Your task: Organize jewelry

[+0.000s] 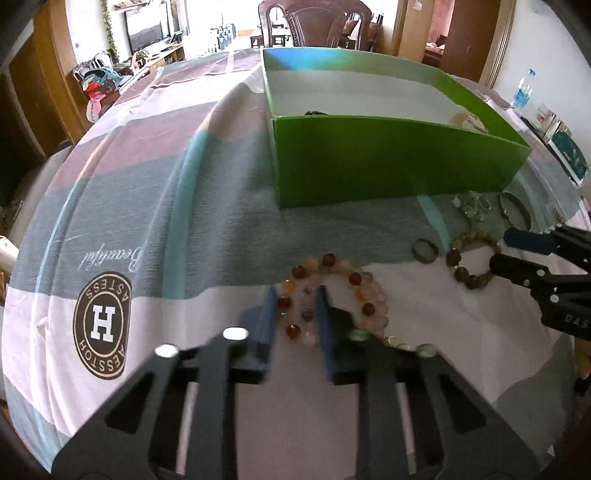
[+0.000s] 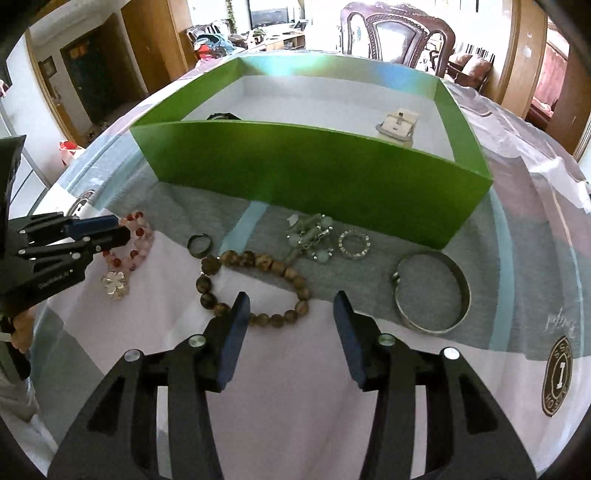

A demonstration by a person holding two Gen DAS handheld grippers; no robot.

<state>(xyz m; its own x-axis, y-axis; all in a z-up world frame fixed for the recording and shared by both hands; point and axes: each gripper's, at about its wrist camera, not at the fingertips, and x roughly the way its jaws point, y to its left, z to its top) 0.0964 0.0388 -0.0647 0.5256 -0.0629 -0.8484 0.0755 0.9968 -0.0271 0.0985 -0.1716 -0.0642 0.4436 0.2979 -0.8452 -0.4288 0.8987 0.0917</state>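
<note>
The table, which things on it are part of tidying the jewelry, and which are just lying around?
Part of the job:
green box
pink bead bracelet, between the left gripper fingers
brown bead bracelet, near the open right gripper
silver bangle
two rings
pale green bead piece

Just lying about:
water bottle
wooden chair

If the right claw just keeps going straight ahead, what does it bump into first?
Probably the brown bead bracelet: the right claw is open and pointed over it. Further along lie the pale green jewelry and the green box. Depth is hard to judge.
</note>
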